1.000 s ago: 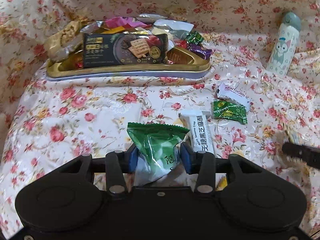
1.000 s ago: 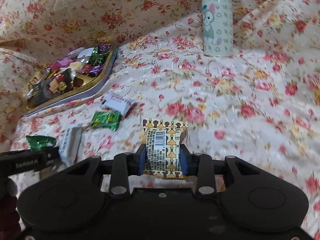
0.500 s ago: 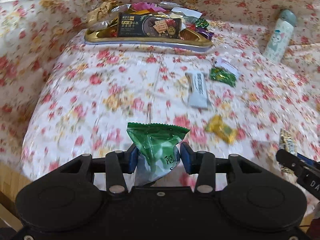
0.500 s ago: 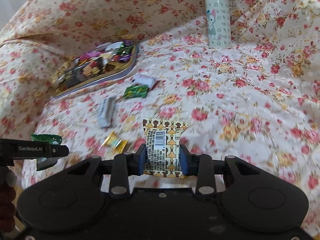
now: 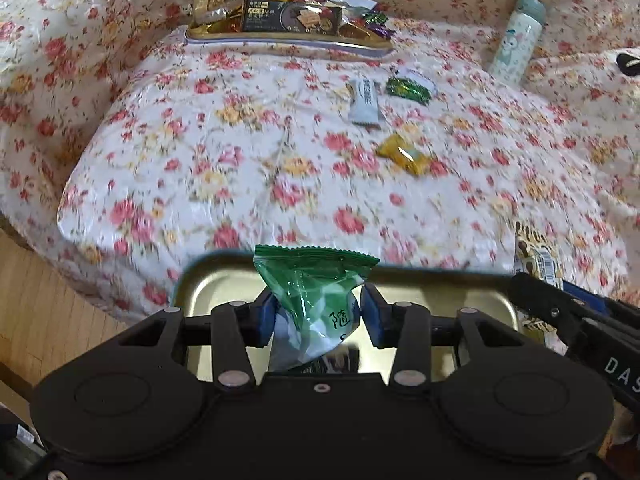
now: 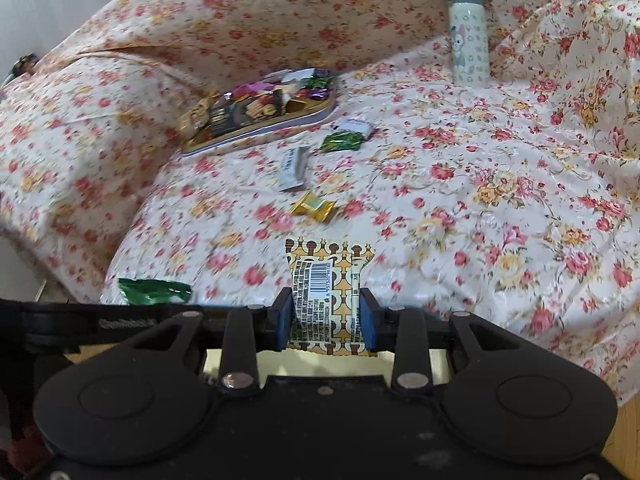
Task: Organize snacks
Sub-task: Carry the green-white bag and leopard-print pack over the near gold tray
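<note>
The left gripper [image 5: 318,316] pinches a crinkly green plastic snack packet [image 5: 316,300], printed with a Chinese character, over an empty gold metal tray [image 5: 208,292], probably for dropping in; the right gripper [image 6: 325,318] pinches a yellow patterned wrapper [image 6: 326,280], barcode facing out; a full gold tray [image 6: 260,130] sits far across the floral cloth [image 6: 460,200].

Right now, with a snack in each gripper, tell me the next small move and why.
Probably lower the left gripper a little and release the green packet into the empty gold tray directly beneath it. The far tray is already heaped, and the right gripper holds its patterned packet over the same near tray.
</note>
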Motion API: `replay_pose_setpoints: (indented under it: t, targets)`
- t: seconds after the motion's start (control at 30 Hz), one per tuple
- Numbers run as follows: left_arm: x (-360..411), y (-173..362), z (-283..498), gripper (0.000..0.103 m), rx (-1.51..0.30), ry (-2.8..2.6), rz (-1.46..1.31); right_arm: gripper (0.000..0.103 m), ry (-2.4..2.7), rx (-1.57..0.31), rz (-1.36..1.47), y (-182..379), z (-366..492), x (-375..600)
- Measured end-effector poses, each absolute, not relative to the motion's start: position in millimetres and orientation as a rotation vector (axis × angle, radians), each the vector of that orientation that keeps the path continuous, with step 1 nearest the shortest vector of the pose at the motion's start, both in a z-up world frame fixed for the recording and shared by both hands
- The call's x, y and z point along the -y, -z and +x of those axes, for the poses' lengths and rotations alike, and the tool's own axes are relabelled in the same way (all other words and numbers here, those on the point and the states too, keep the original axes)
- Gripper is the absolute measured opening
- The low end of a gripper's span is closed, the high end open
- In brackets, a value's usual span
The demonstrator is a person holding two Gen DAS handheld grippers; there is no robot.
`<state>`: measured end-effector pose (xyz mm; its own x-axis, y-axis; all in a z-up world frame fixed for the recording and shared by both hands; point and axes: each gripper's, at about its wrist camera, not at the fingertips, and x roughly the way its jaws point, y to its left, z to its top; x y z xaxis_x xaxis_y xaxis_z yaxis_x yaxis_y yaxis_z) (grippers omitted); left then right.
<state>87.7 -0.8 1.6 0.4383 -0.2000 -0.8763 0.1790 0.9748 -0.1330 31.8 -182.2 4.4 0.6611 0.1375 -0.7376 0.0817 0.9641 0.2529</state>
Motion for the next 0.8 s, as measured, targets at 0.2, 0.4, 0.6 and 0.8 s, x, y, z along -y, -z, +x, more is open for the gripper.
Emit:
replay_pose_setpoints:
  t: [0.2,0.4,0.6,0.8]
  targets:
    - [10,-3,62,0.051,-1.073,0.243,-0.001,0.036,-0.054,-0.827,0.259,-9,6,175]
    - [18,-4,40,0.051,-1.066,0.228,0.022,0.036,-0.075,-0.797,0.279,-11,-12,177]
    - [26,-2,24,0.051,-1.067,0.227,0.047,0.036,-0.081,-0.777,0.317,-13,-24,185]
    - [24,4,19,0.051,-1.083,0.238,0.04,0.036,-0.063,-0.798,0.329,-7,-28,186]
